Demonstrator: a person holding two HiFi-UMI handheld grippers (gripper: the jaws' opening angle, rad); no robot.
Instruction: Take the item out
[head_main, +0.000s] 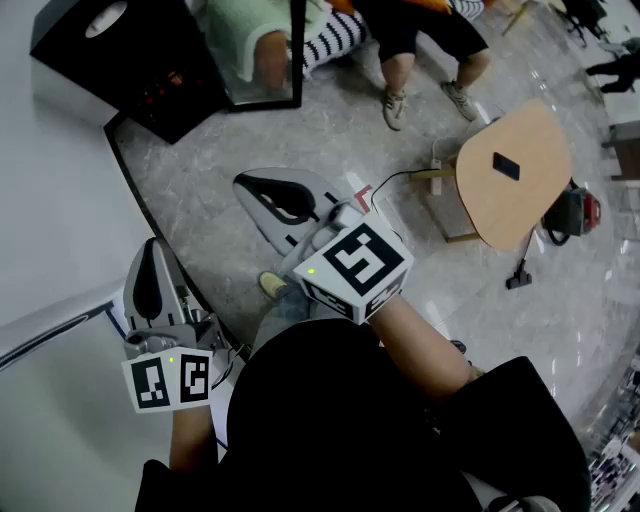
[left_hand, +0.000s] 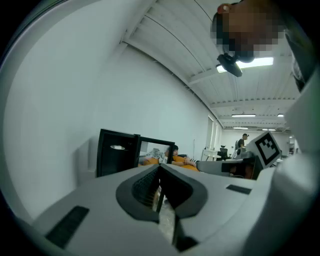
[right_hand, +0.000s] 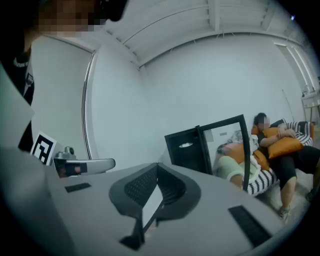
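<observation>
A black cabinet (head_main: 90, 60) stands on the floor at the upper left, its glass door (head_main: 262, 50) swung open. What it holds cannot be made out. Both grippers are held well short of it, empty. My left gripper (head_main: 152, 244) is shut and points along the white wall. My right gripper (head_main: 240, 181) is shut too, over the marble floor. In the left gripper view the shut jaws of the left gripper (left_hand: 160, 168) point at the cabinet (left_hand: 117, 159). In the right gripper view the right gripper (right_hand: 157, 165) aims just left of the cabinet (right_hand: 186, 150) and its door (right_hand: 225, 142).
A white wall (head_main: 50, 220) runs along the left. Two seated persons (head_main: 400, 40) are past the cabinet. A round wooden table (head_main: 515, 170), a cable with a power strip (head_main: 435, 176) and a red and black machine (head_main: 572, 212) stand at the right.
</observation>
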